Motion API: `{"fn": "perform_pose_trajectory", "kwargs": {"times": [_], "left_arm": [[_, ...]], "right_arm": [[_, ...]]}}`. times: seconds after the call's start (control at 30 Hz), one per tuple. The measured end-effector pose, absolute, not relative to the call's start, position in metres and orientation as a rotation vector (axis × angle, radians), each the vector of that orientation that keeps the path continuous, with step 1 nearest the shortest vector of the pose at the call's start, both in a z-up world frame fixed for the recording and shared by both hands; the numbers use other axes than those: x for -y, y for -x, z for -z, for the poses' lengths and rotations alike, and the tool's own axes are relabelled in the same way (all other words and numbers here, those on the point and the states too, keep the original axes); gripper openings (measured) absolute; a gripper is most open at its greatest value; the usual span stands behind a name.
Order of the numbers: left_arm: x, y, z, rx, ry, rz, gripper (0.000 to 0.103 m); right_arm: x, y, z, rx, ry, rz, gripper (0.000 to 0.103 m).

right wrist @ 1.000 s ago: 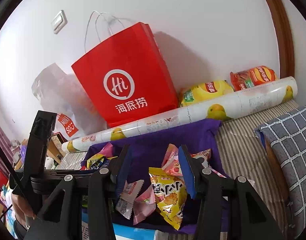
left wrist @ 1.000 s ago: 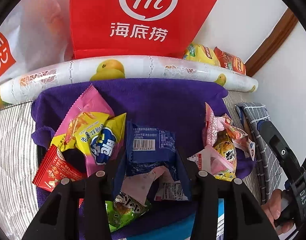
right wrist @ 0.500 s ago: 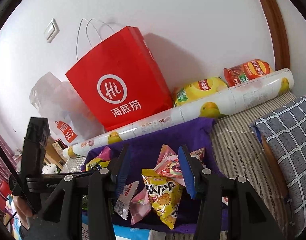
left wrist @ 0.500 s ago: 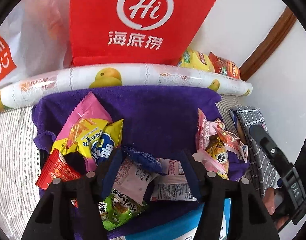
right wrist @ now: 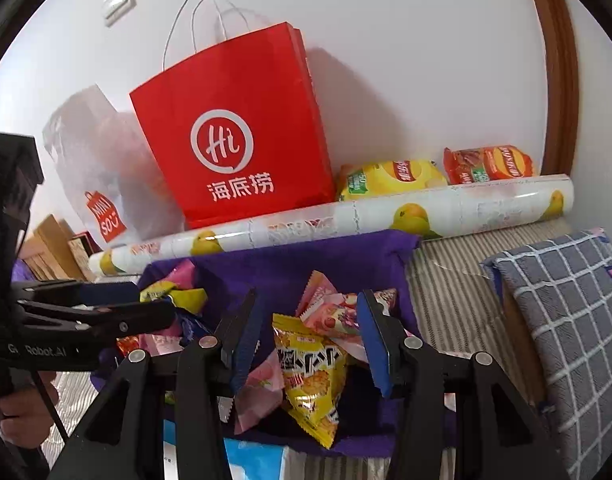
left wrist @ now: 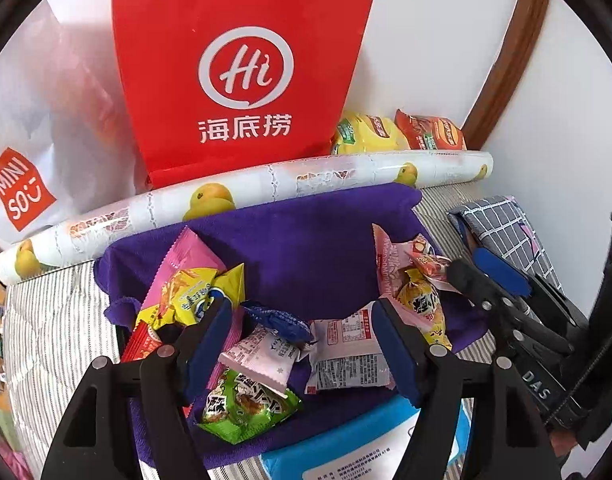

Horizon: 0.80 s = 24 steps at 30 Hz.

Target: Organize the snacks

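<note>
The snacks lie in loose heaps on a purple cloth (left wrist: 306, 248) spread over a striped bed (left wrist: 54, 320), in front of a red paper bag (left wrist: 242, 64) and a rolled fruit-print sheet (left wrist: 266, 184). The left claw (left wrist: 302, 344) stands wide apart and holds nothing, with a crumpled blue packet (left wrist: 278, 318), a pale pink packet (left wrist: 262, 356) and a white packet (left wrist: 347, 354) lying between its fingers, and a green packet (left wrist: 246, 404) just below. The right claw (right wrist: 309, 344) is likewise wide and empty, a yellow snack packet (right wrist: 311, 372) lying between its fingers. These pouches look light, soft and crinkly, probably slippery and with crushable contents, so a gentle pinch on a sealed crimped edge seems safest.
</note>
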State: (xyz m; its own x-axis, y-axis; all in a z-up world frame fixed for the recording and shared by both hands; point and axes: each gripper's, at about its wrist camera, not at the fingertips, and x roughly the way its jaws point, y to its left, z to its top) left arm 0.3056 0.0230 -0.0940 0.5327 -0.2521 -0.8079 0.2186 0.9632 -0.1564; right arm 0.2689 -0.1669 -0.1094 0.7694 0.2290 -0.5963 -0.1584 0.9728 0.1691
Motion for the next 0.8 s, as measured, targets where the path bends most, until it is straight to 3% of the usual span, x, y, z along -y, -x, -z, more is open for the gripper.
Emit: {"fn": "perform_pose_trajectory", "kwargs": {"times": [0.33,0.43,0.6,0.67,0.73,0.8], "left_arm": [[-0.021,-0.275,0.052,-0.882,0.026,0.286,0.071],[-0.021,-0.250,0.040,-0.858,0.041,0.300,0.071],[-0.025,-0.198,0.028,-0.830,0.048,0.293,0.085],[-0.033,-0.176,0.025,-0.825,0.069,0.267,0.086],[-0.040,-0.158,0.021,-0.817,0.088,0.251,0.087],[-0.049,-0.137,0.017,-0.803,0.115,0.228,0.092]], "right_arm": [[0.179,-0.212,0.060,-0.702,-0.097,-0.074,0.049],[0.184,-0.185,0.046,-0.698,-0.103,-0.062,0.056],[0.185,-0.150,0.034,-0.746,-0.083,0.003,0.059],[0.185,-0.134,0.031,-0.758,-0.084,0.021,0.066],[0.184,-0.118,0.028,-0.752,-0.081,0.019,0.084],[0.182,-0.100,0.024,-0.740,-0.072,0.036,0.085]]}}
